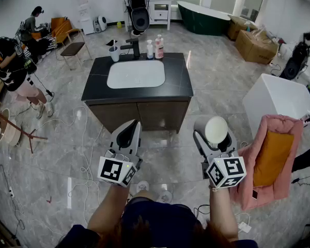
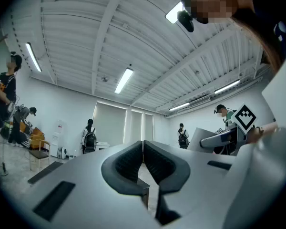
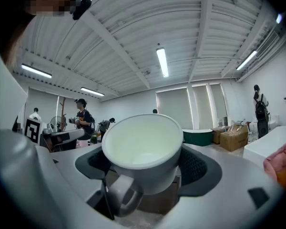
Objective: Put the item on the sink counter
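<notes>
Both held forward, side by side; left tool (image 1: 130,129) jaws pressed together; right tool (image 1: 213,138) jaws wide, clamping a cup (image 1: 216,128)

smooth glossy mug (image 3: 143,149), matt black countertop (image 1: 94,88)

Bright, even light from ceiling tubes (image 3: 161,61) — soft shadows, strong fisheye bending at edges, soft-focus close foreground.

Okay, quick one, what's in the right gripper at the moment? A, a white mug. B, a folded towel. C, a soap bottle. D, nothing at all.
A: the right gripper view shows a white mug sitting between the pads of the right gripper, its handle turned toward the camera.
</notes>
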{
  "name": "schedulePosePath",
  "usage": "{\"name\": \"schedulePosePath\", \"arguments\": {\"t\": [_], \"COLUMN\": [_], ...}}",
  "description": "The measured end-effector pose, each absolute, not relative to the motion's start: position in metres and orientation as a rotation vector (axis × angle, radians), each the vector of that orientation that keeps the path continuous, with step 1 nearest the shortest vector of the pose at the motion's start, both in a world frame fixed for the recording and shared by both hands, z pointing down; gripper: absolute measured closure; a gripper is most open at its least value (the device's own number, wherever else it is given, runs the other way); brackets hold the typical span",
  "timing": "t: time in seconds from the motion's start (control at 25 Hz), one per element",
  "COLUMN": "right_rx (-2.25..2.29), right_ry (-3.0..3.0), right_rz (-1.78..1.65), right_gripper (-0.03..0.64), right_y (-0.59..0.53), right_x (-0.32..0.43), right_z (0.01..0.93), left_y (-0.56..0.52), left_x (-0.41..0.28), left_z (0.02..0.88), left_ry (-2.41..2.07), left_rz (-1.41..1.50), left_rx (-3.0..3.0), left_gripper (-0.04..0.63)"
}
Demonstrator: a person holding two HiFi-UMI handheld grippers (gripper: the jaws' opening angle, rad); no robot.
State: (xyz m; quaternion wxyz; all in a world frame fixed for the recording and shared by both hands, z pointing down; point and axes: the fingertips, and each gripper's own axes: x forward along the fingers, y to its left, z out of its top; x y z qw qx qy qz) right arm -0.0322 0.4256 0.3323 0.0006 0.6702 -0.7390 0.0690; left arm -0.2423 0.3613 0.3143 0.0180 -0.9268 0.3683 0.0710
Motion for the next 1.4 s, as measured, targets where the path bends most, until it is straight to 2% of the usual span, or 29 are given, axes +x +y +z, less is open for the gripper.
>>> {"name": "schedulePosePath", "arguments": {"t": [0.72,1.4], "right_rx": [2.099,2.168], "right_ry": [-2.341,-2.279], "right_rz": [0.236,0.249], "right_gripper": [0.176,0.176], "right_y": [0.428,0.275], "right_x": [-0.011,-0.010], "right_z": [0.335,0.333], "left_y": [0.358,0.187], "left_x": [-0.220,-0.207], "left_z": [0.327,0.324], "left_ry": [1.149,1.046], "left_rz": [0.187,0.227], "left_rx": [-2.889,-2.941], "left_gripper": [0.572,0.572]}}
